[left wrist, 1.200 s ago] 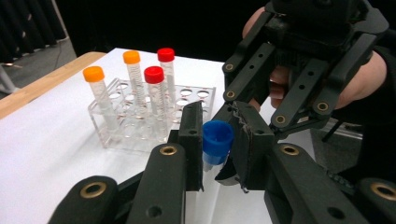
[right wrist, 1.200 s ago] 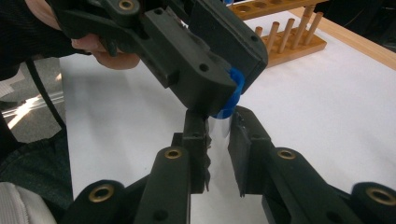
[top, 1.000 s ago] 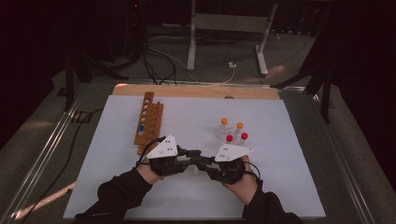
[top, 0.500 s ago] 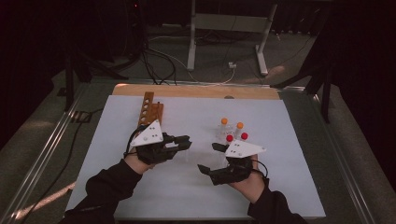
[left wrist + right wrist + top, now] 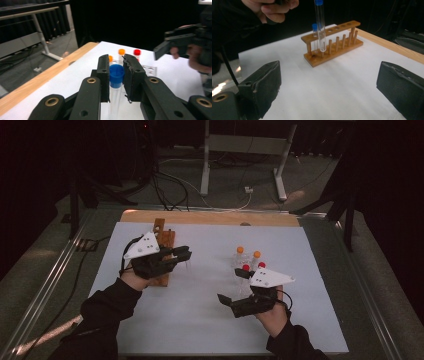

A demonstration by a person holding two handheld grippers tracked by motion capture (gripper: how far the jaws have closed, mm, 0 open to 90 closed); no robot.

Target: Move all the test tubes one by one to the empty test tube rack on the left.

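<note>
While a blue-capped test tube (image 5: 115, 85) is clamped just under its cap between the jaws of the left gripper (image 5: 181, 254), it is held upright at centre left of the high view, above the near end of the wooden rack (image 5: 164, 251). Seen from the right gripper view, the tube (image 5: 320, 25) hangs at upper centre of the frame, in front of a second blue-capped tube (image 5: 314, 37) standing in the rack (image 5: 333, 47). At lower right of the high view, the right gripper (image 5: 235, 287) is held with its jaws spread wide, having just been opening, and nothing is gripped between them. Just beyond it, orange- and red-capped tubes (image 5: 248, 262) are grouped on the white table (image 5: 200, 320).
</note>
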